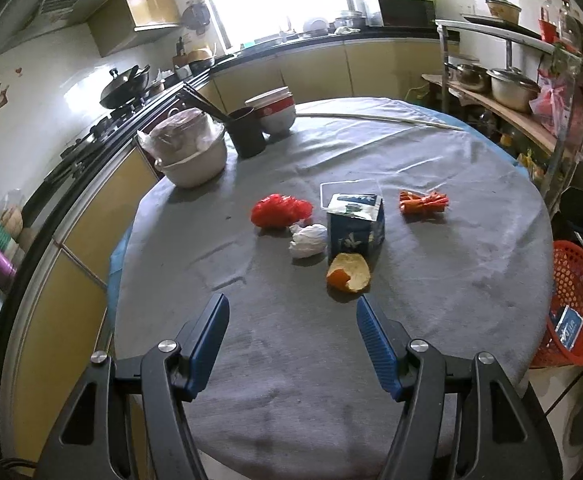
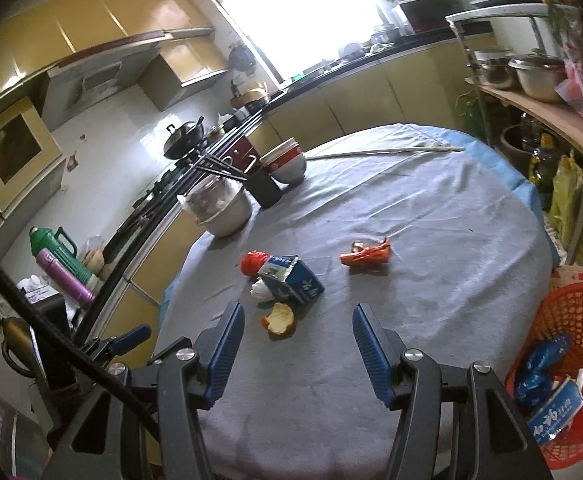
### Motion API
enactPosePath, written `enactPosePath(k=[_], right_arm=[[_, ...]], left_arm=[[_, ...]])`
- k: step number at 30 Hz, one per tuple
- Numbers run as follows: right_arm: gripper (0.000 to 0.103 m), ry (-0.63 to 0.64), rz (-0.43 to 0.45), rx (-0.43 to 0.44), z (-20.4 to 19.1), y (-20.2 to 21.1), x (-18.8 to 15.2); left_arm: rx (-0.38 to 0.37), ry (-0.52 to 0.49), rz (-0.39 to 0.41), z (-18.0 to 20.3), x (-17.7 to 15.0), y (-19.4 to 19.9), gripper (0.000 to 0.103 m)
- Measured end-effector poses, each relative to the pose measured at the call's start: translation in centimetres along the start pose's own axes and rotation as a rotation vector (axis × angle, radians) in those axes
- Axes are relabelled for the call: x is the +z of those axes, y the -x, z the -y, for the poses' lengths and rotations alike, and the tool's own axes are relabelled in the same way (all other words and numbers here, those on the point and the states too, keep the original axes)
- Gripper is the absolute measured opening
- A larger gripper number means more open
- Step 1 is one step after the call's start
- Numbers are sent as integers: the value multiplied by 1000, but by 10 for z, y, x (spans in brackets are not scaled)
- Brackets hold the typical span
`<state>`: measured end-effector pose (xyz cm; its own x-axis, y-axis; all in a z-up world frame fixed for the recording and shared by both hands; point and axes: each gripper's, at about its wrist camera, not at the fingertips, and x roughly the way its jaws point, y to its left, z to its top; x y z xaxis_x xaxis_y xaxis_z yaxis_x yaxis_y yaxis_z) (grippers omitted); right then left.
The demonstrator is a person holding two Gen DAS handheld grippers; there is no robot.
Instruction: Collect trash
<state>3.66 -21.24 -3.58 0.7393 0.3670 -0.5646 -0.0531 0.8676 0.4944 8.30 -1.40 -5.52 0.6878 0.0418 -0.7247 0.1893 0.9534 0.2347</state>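
Observation:
Trash lies on the grey tablecloth [image 1: 275,360]: an orange peel [image 1: 349,273] [image 2: 279,319], a blue milk carton [image 1: 356,224] [image 2: 293,280], a white crumpled wad [image 1: 308,241] [image 2: 260,290], a red crumpled bag [image 1: 279,210] [image 2: 252,262] and an orange-red wrapper [image 1: 423,203] [image 2: 367,255]. My left gripper [image 1: 292,303] is open and empty, just short of the peel. My right gripper [image 2: 298,312] is open and empty, with the peel near its left finger. A red mesh basket [image 1: 577,308] [image 2: 571,392] stands at the table's right with wrappers inside.
At the table's far left stand a covered pot [image 1: 191,152], a dark cup with chopsticks [image 1: 247,132] and stacked bowls [image 1: 273,110]. A long stick [image 1: 383,118] lies at the far edge. A shelf with pots [image 1: 507,88] stands on the right, a stove counter on the left.

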Motion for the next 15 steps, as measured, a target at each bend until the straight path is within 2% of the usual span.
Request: enactPosePath(k=[15], right_arm=[[61, 51, -32, 35, -23, -28, 9]], left_arm=[[4, 27, -24, -14, -1, -14, 67]])
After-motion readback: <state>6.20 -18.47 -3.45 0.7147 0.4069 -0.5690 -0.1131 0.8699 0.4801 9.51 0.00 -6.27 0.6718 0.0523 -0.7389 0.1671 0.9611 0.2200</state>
